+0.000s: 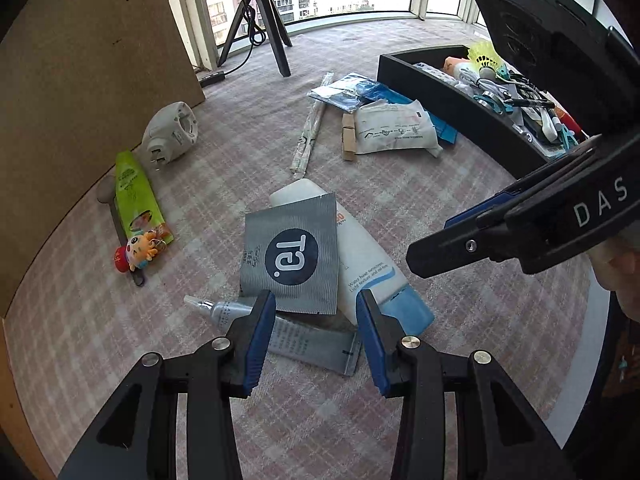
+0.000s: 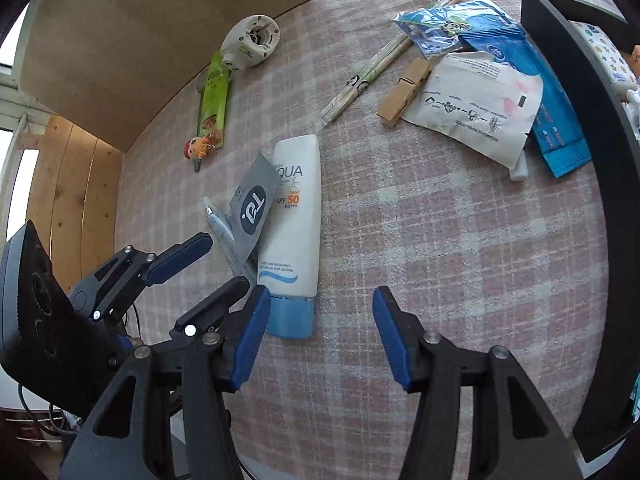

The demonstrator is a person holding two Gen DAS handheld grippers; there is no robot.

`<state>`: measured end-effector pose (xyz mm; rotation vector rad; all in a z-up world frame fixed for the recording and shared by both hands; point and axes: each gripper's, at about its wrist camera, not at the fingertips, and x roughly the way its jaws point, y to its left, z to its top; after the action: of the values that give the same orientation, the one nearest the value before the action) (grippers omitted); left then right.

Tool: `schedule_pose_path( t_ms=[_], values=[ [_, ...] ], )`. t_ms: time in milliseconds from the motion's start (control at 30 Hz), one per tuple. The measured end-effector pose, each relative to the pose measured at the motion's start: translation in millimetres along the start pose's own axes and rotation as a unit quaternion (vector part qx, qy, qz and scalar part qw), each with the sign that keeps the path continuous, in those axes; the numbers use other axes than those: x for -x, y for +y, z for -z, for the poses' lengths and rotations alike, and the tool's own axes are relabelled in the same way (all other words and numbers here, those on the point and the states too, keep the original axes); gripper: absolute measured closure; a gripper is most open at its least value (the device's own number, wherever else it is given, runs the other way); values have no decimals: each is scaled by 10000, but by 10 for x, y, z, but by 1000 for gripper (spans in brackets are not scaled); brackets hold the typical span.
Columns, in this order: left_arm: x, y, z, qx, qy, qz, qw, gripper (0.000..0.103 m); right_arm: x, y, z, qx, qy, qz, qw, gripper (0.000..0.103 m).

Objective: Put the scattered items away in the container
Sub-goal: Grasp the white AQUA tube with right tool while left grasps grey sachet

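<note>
A white sunscreen tube (image 1: 360, 264) (image 2: 296, 216) with a blue cap lies on the checked cloth. A grey sachet (image 1: 292, 256) (image 2: 252, 208) leans on it, beside a small clear glue tube (image 1: 224, 310) (image 2: 218, 226). My left gripper (image 1: 316, 308) (image 2: 216, 272) hangs open just above the sachet's near edge and the glue tube, gripping nothing. My right gripper (image 2: 320, 300) (image 1: 440, 240) is open over bare cloth, its left finger next to the sunscreen cap. The black container (image 1: 448, 96) (image 2: 580, 120) at the right holds several small items.
A green pouch (image 1: 134, 196), doll keychain (image 1: 136, 254) and white plug adapter (image 1: 170, 132) lie at the left by a cardboard sheet (image 1: 80, 60). Wrapped chopsticks (image 1: 308, 136), a wooden clothespin (image 2: 404, 94), a white packet (image 2: 472, 104) and blue packets (image 2: 548, 112) lie near the container. A tripod (image 1: 256, 20) stands behind.
</note>
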<state>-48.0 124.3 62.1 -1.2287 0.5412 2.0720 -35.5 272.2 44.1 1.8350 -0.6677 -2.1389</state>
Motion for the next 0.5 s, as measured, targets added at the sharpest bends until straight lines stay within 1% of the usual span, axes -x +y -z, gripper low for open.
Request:
schedule_pose_path(
  t_ms=[167,233,333,400,433,500],
  values=[
    [-91,4,-14,-472,-107,-27,9988,63,-96,-8,-23,-245,3,-61,9997,50],
    [-138,43,-27,-590,-114,-51,9982,63,-124,3,-29,-302,23,-64,9995,50],
    [-224,111,-15,-761,-72,78,9970,63,-156,38,-33,-316,41,-49,9995,50],
    [-267,120,-2,-940,-116,115,9954,59,-182,70,-50,-292,56,2,9996,50],
    [-281,122,-5,-1026,-147,115,9945,54,-198,86,-60,-284,65,37,9996,50],
    [-311,146,-32,-1108,-198,156,9935,50,-237,101,-73,-278,92,114,9995,50]
  ],
)
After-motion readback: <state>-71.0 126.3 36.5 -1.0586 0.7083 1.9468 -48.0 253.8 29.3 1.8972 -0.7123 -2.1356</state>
